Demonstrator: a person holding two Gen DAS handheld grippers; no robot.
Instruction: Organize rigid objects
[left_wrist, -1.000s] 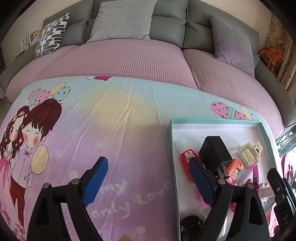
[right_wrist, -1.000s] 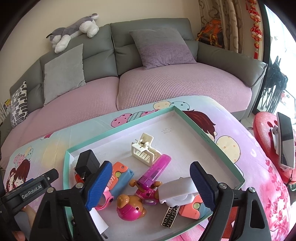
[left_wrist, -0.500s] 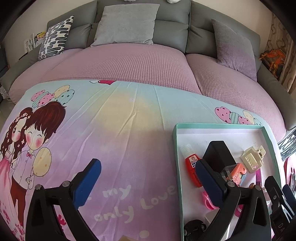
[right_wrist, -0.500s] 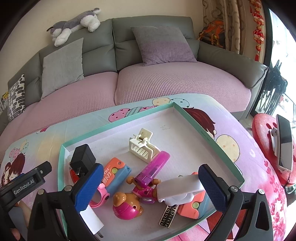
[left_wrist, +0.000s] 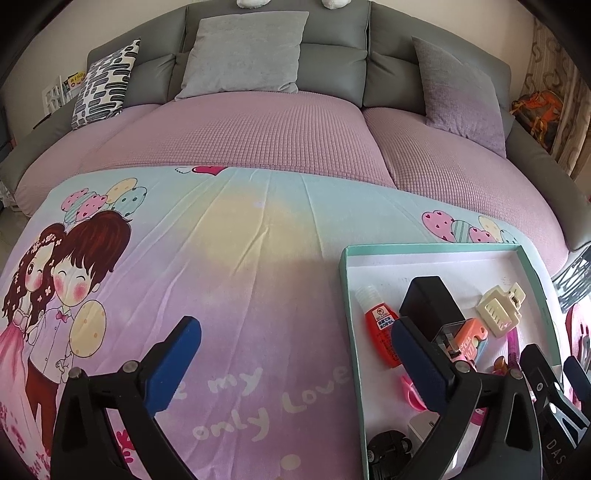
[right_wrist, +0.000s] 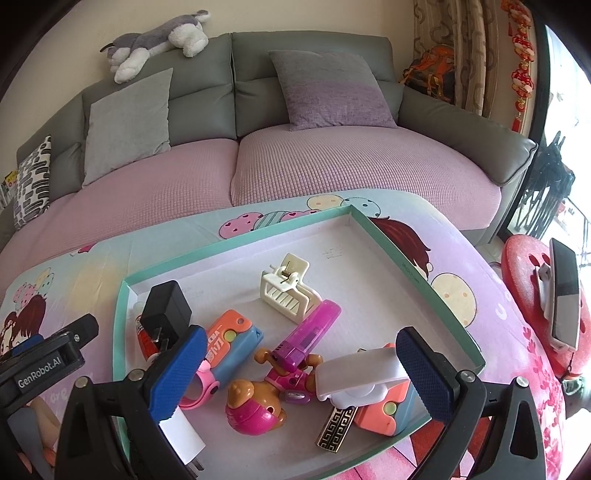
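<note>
Surface: cartoon-print cloth (left_wrist: 258, 295) spread over a low table, grey sofa (right_wrist: 314, 92) with pink seat covers behind.
Tray: shallow teal-rimmed tray (right_wrist: 424, 273) lying on the cloth, holding every loose item.
Right gripper (right_wrist: 295, 373): jaws just opened to full width, nothing between the pads, poised above the near half of the tray.
Nearest to it: white clip-like piece (right_wrist: 358, 373) and pink bear toy (right_wrist: 251, 406), directly below the open jaws, touching in a heap.
Handling: small hard plastic, judged light and stiff; bear rounded and likely slippery, best pinched across the head.
Purple lighter (right_wrist: 310, 332): slim, smooth, resting tilted on the toy; grip across the flat sides.
Cream hair claw (right_wrist: 288, 291): farther in, lying clear of the heap, springy teeth; hold by the solid body.
Left gripper (left_wrist: 295, 354): also just opened wide and empty, over bare cloth beside the tray's left rim.
Near its right finger: black charger (left_wrist: 428, 310) and red glue bottle (left_wrist: 380, 328), both inside the tray.
</note>
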